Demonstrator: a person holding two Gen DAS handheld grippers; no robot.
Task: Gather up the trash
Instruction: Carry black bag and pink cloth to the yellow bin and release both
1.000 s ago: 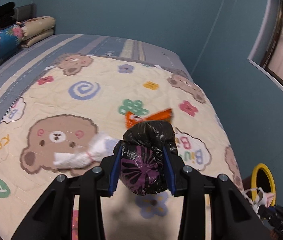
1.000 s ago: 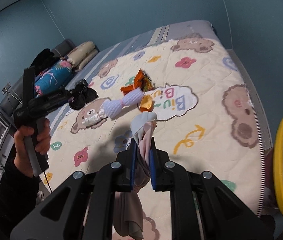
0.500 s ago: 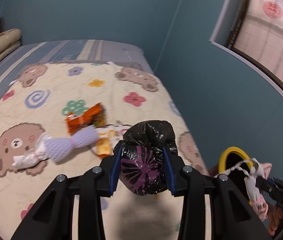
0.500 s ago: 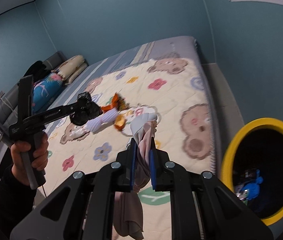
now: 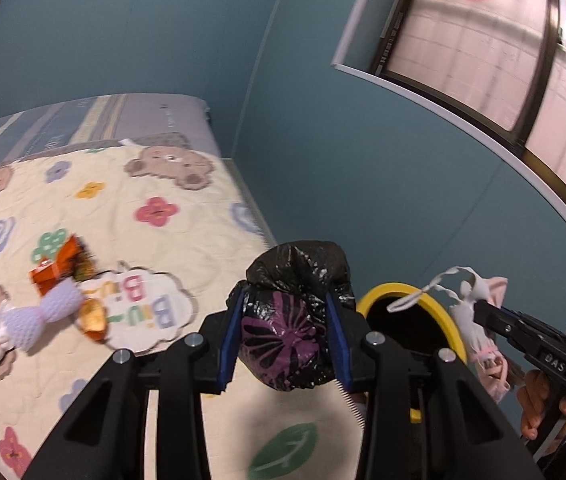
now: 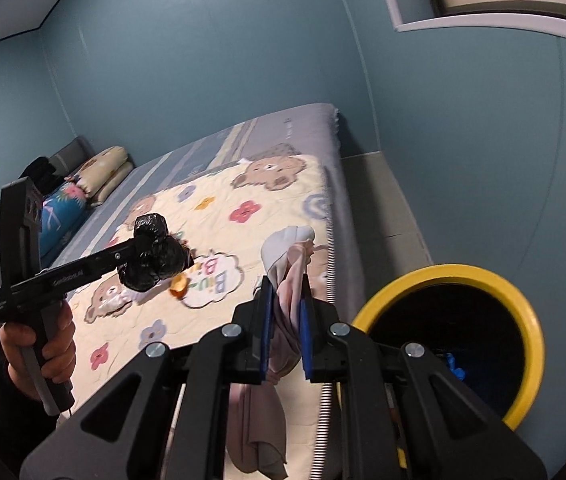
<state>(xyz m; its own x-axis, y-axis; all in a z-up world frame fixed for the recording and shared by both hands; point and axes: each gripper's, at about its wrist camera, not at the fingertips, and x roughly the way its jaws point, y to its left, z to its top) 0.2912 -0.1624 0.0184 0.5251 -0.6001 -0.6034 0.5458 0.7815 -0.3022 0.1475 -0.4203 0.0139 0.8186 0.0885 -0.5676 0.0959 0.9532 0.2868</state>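
My left gripper (image 5: 285,334) is shut on a crumpled black plastic bag (image 5: 293,320) with purple print, held above the bed's right edge; it also shows in the right wrist view (image 6: 151,256). My right gripper (image 6: 285,320) is shut on a pink and white face mask (image 6: 289,276), beside the yellow-rimmed bin (image 6: 483,276). The mask (image 5: 471,312) hangs over the bin (image 5: 439,312) in the left wrist view. An orange wrapper (image 5: 57,268), a white foam net (image 5: 45,316) and a small orange scrap (image 5: 93,318) lie on the quilt.
The bed carries a cream bear-print quilt (image 5: 155,184) with pillows (image 6: 103,168) at its head. A narrow strip of floor (image 6: 383,200) runs between the bed and the teal wall. A window (image 5: 503,40) is up on the right. Something blue (image 6: 453,364) lies inside the bin.
Both grippers have swung right from over the quilt toward the bin, each still holding its item. The bin is now close in both views.
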